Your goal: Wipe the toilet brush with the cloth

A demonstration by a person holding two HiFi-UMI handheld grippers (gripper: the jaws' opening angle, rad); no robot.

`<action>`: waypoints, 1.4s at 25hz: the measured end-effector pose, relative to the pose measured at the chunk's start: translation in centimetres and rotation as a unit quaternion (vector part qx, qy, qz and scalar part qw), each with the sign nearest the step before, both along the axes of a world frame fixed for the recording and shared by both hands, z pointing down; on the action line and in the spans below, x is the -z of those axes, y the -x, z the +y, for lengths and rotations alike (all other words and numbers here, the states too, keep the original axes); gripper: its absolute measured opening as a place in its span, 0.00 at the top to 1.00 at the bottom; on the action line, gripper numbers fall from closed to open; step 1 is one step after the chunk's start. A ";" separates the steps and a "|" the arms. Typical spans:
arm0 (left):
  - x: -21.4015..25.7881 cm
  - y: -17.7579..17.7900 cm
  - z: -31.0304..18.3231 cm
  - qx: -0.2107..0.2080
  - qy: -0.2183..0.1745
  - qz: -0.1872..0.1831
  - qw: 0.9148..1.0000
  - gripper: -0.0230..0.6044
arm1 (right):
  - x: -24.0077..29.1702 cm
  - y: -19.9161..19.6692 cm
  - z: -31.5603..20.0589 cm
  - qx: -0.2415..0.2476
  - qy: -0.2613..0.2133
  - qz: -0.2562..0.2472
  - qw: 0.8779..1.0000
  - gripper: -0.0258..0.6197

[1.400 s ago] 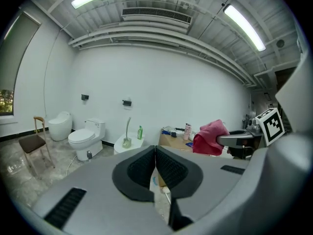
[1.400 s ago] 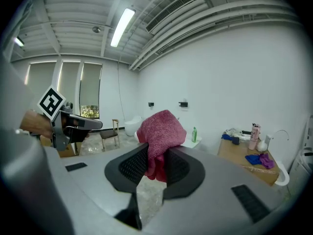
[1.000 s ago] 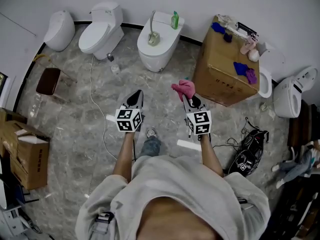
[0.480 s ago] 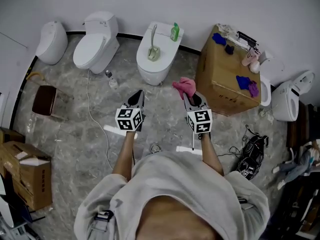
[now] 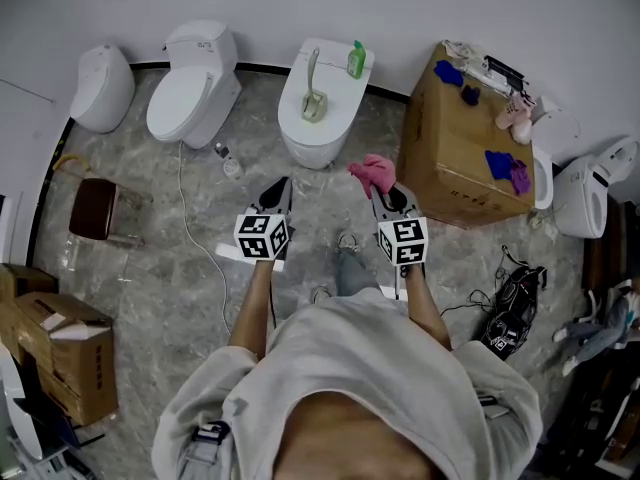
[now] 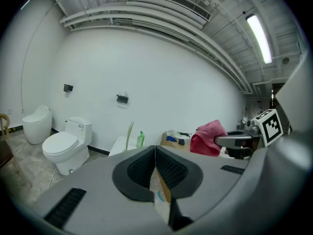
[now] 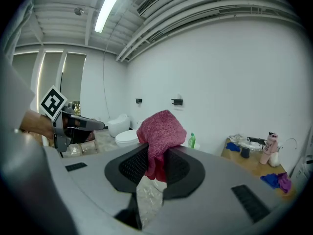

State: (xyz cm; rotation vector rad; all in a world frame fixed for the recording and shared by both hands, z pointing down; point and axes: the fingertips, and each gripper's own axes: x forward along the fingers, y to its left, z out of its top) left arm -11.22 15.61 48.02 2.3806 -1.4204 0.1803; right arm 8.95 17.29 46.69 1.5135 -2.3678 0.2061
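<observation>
You've stepped closer: the toilet brush (image 5: 313, 80), resting on the toilet (image 5: 322, 133), now sits ahead, between both tools. Your right tongs (image 5: 386, 194) pinch the cloth (image 5: 372, 173); your left tongs (image 5: 277, 192) are pressed together, empty. Picking up the brush likely comes next.

Pale grey sweatshirt (image 5: 370, 388); left gripper (image 5: 278, 184) and right gripper (image 5: 388, 196) grey, black-ribbed jaws, black-and-white marker cubes (image 5: 263, 236).
</observation>
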 end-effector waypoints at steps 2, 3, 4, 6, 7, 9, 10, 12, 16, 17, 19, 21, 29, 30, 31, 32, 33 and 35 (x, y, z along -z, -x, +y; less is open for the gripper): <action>-0.5 0.4 -0.9 0.006 0.004 -0.002 1.000 0.93 | -0.4 0.3 -1.2 0.004 0.002 -0.001 1.000 0.82; -0.7 0.6 -1.3 0.010 0.006 -0.003 1.000 0.93 | -0.6 0.5 -1.9 0.007 0.003 -0.002 1.000 0.82; -0.8 0.8 -1.9 0.014 0.006 -0.004 1.000 0.93 | -0.8 0.7 -2.7 0.010 0.004 -0.003 1.000 0.82; -1.0 1.4 -3.2 0.022 0.006 -0.008 1.000 0.93 | -1.2 1.1 -4.5 0.016 0.005 -0.006 1.000 0.82; -1.1 1.7 -4.0 0.027 0.007 -0.010 1.000 0.93 | -1.4 1.4 -5.5 0.020 0.005 -0.009 1.000 0.82; -1.4 2.2 -5.7 0.037 0.011 -0.013 0.999 0.93 | -1.7 1.7 -7.8 0.026 0.007 -0.014 1.000 0.82; -1.4 2.4 -6.7 0.041 0.012 -0.014 0.999 0.93 | -1.7 1.9 -9.0 0.030 0.007 -0.017 0.999 0.82; -1.2 2.5 -8.9 0.047 0.012 -0.016 0.999 0.93 | -1.6 2.0 -11.5 0.036 0.007 -0.021 0.999 0.82; -0.9 2.5 -13.4 0.060 0.014 -0.020 0.998 0.93 | -1.5 2.2 -16.6 0.050 0.011 -0.025 0.998 0.82; -0.9 2.2 -14.7 0.061 0.015 -0.020 0.998 0.93 | -1.5 2.1 -17.9 0.054 0.013 -0.026 0.998 0.82; -0.9 1.7 -17.2 0.064 0.017 -0.020 0.998 0.93 | -1.5 1.9 -20.6 0.061 0.016 -0.027 0.998 0.82; -1.0 1.2 -19.9 0.067 0.020 -0.020 0.997 0.93 | -1.5 1.7 -23.5 0.067 0.015 -0.028 0.997 0.82; -0.7 -1.0 -29.3 0.073 0.014 -0.024 0.997 0.93 | -0.9 0.4 -33.6 0.084 0.009 -0.035 0.996 0.82; -0.8 -1.3 -30.2 0.073 0.015 -0.026 0.997 0.93 | -1.0 0.4 -34.6 0.086 0.010 -0.036 0.996 0.82; -0.9 -1.4 -30.8 0.073 0.016 -0.028 0.997 0.93 | -1.1 0.3 -35.4 0.087 0.012 -0.037 0.995 0.82; -1.1 -1.6 -31.3 0.074 0.019 -0.029 0.997 0.93 | -1.3 0.2 -36.0 0.088 0.015 -0.039 0.995 0.82; -1.3 -1.6 -31.7 0.074 0.021 -0.030 0.997 0.93 | -1.4 0.2 -36.6 0.088 0.017 -0.042 0.995 0.82; -1.7 -1.7 -32.3 0.074 0.026 -0.033 0.996 0.93 | -1.6 0.2 -37.5 0.087 0.023 -0.053 0.995 0.82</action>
